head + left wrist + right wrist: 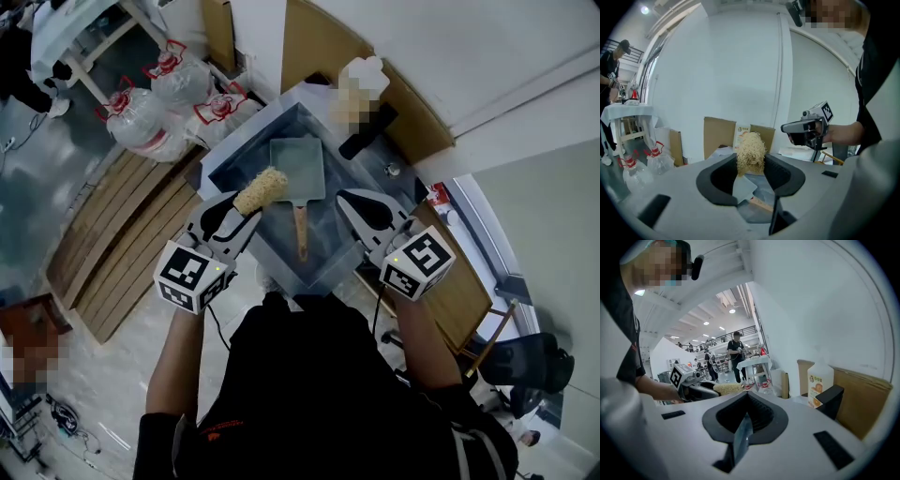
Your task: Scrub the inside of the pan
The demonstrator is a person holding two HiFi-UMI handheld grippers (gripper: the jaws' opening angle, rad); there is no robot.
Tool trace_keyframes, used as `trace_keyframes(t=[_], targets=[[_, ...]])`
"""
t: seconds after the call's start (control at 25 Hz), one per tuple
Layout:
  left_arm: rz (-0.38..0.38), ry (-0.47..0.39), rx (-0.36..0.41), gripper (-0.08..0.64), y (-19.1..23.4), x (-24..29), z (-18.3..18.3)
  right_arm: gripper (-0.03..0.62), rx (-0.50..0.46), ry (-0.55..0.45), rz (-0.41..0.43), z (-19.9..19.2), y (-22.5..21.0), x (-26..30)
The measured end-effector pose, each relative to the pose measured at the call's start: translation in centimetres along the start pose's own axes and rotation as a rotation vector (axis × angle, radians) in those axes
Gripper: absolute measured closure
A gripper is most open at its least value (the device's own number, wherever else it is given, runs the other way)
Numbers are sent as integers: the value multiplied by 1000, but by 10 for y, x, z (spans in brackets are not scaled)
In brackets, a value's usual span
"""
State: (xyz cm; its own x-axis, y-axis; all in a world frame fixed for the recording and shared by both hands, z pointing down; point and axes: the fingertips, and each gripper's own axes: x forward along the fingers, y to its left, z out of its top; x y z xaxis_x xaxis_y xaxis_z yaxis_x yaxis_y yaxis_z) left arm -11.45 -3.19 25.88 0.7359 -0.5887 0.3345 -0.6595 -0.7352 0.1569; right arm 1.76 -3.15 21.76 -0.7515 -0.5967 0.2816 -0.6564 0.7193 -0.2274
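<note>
A rectangular grey pan with a wooden handle lies in the metal sink. My left gripper is shut on a yellowish fibrous scrubber, held above the sink's left side, short of the pan. In the left gripper view the scrubber stands upright between the jaws, with the pan below. My right gripper is shut with nothing in it, hovering over the sink's right edge beside the handle. Its jaws meet in a point in the right gripper view.
Several large water bottles lie left of the sink beside a wooden pallet. A detergent bottle and a black fixture stand at the sink's back right. Brown board lines the wall behind. People stand far off.
</note>
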Motion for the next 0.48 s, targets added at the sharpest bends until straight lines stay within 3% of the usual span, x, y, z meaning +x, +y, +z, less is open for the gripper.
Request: trace_keyframes(t=[0.48], targets=[[-49, -58, -48, 380, 1, -8, -8, 591, -1, 56, 19, -9, 12, 11]])
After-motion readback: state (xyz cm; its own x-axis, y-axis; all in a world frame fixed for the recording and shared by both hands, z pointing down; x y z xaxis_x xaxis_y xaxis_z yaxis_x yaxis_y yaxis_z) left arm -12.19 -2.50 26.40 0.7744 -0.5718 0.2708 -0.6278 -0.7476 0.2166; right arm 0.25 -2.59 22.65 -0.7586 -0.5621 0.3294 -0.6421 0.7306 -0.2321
